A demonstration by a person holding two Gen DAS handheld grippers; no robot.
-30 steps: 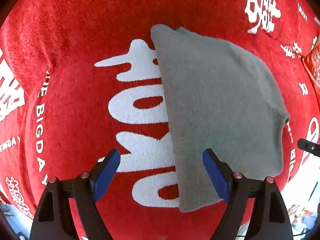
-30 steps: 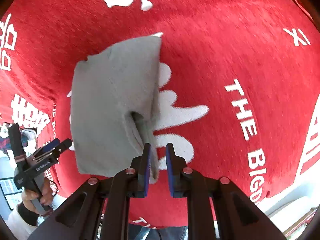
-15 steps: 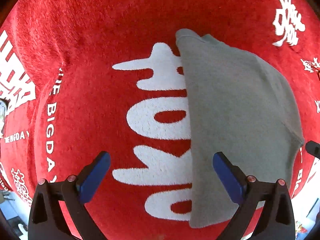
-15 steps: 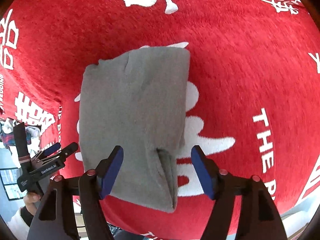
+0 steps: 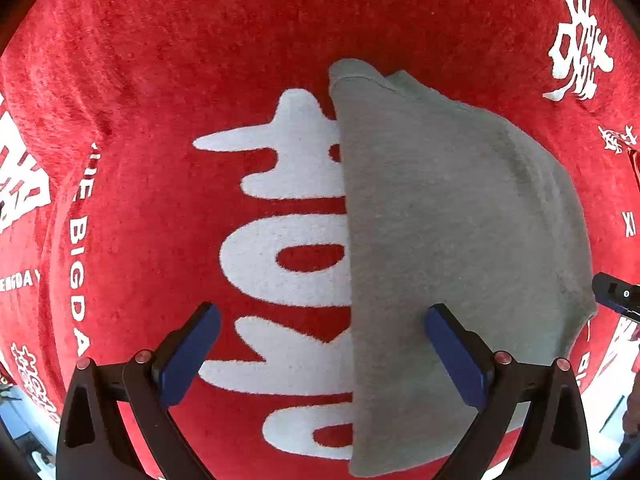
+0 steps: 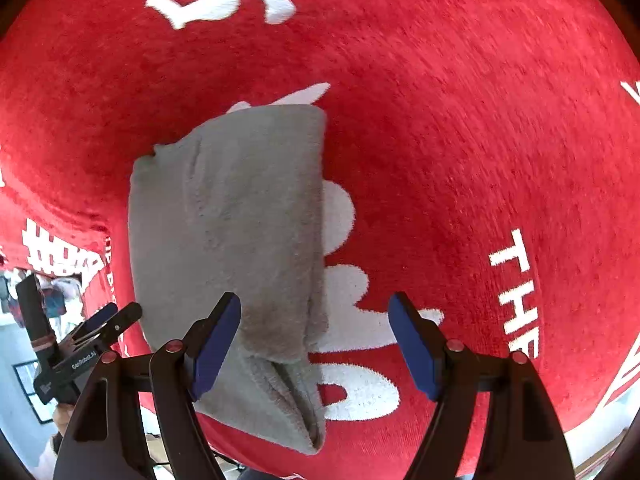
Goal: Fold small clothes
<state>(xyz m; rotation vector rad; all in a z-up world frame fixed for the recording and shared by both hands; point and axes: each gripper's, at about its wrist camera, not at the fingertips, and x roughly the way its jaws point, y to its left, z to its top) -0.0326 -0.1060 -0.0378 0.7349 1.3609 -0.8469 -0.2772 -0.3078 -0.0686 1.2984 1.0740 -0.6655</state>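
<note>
One folded grey garment, two spread grippers.
Left wrist view: your left gripper (image 5: pixel 320 354) points down, spread wide, over the one grey garment (image 5: pixel 448 240) on the red cloth (image 5: pixel 160 100). Right wrist view: your right gripper (image 6: pixel 314 344), just opened, pinches nothing; the garment's fold lies between its fingers.

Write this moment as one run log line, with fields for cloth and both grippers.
cloth: grey cloth folded, flat on red blanket | left hand-held gripper: open, empty | right hand-held gripper: jaws just opened, cloth released
</note>
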